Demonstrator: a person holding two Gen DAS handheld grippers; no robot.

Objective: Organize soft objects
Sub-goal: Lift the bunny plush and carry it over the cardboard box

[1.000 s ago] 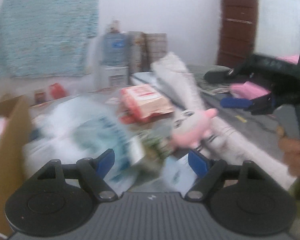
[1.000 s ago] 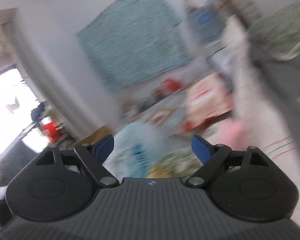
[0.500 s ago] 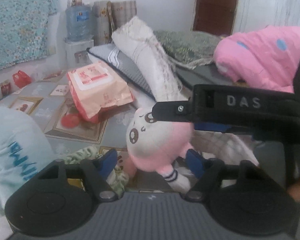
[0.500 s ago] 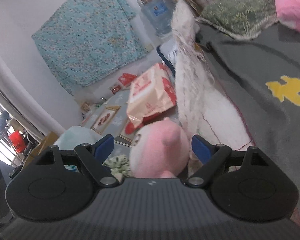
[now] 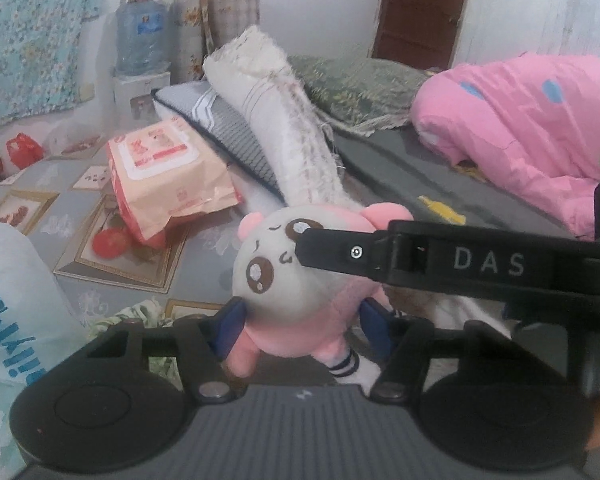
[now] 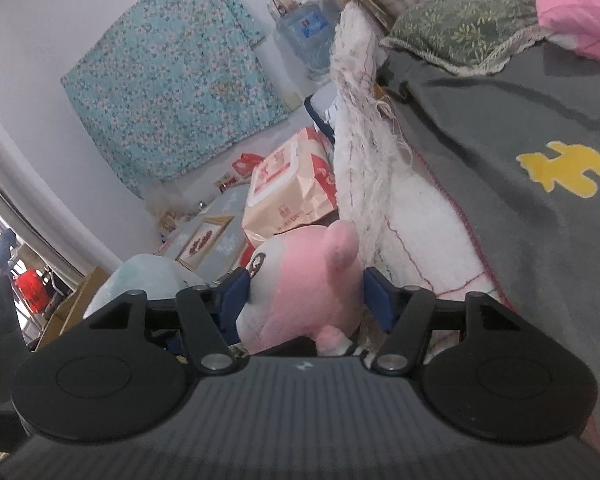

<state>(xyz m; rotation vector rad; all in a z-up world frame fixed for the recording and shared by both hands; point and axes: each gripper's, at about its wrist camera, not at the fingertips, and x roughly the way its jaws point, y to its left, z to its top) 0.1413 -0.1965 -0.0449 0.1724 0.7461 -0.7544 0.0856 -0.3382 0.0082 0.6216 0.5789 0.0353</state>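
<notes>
A pink and white plush toy with a drawn face lies on the patterned floor mat beside the bed. My left gripper has its blue pads against both sides of the toy's pink body, and its jaws are still closing. In the right wrist view the toy's head fills the gap of my right gripper, whose jaws are also closing onto it. One black finger of the right gripper crosses the toy's face in the left wrist view.
A pack of wipes lies just behind the toy. A frayed white rolled cloth leans on a striped pillow. On the grey bed rest a green pillow and a pink blanket. A pale plastic bag sits left.
Both grippers swung in onto the plush toy, then held still. Their jaws narrowed from wide apart to touching the toy's sides.
</notes>
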